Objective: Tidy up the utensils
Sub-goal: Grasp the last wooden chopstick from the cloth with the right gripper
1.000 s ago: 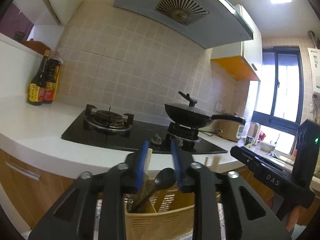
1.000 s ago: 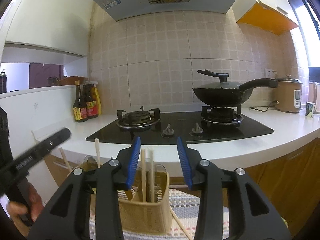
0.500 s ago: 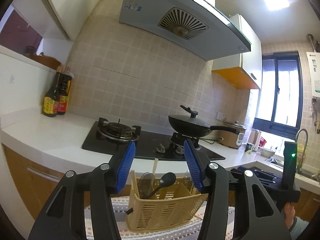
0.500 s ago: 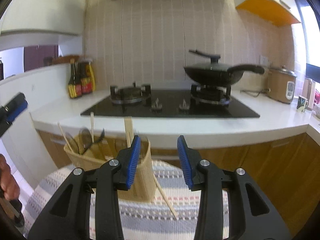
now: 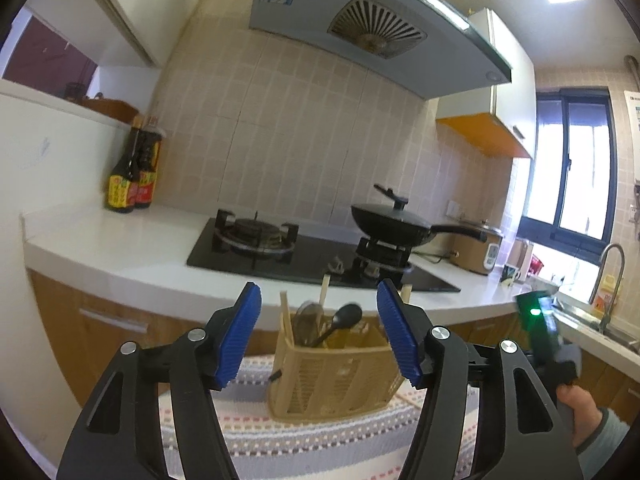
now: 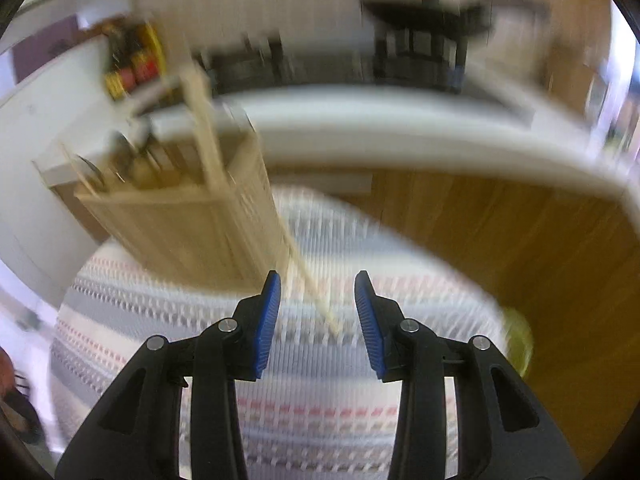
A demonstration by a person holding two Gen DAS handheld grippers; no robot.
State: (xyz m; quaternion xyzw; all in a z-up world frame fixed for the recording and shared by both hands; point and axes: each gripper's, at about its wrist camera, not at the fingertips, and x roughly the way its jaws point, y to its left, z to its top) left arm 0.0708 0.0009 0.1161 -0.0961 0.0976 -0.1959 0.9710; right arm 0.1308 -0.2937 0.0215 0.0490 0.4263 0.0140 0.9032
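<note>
A beige slotted utensil basket (image 5: pixel 336 376) stands on a striped mat (image 5: pixel 304 440). It holds a black spoon (image 5: pixel 346 316), a metal utensil and upright wooden chopsticks (image 5: pixel 325 290). My left gripper (image 5: pixel 319 286) hovers level in front of the basket, its jaws opening with nothing between them. In the blurred right wrist view the basket (image 6: pixel 180 220) is up at the left. A loose chopstick (image 6: pixel 316 300) lies on the mat (image 6: pixel 320 400), running out from the basket's corner. My right gripper (image 6: pixel 318 280) tilts down over that chopstick's near end, open and apart from it.
Behind the basket runs a white counter (image 5: pixel 120 256) with a black gas hob (image 5: pixel 280 248), a lidded wok (image 5: pixel 396 224), sauce bottles (image 5: pixel 130 184) and a rice cooker (image 5: pixel 478 252). Wooden cabinet doors (image 6: pixel 500 240) stand below. A hand (image 5: pixel 576 404) shows at right. A yellow-green object (image 6: pixel 518 340) sits at the mat's right edge.
My left gripper drew back from the basket and its jaws widened. My right gripper tipped steeply down from the hob toward the mat and the loose chopstick; its jaw gap is unchanged.
</note>
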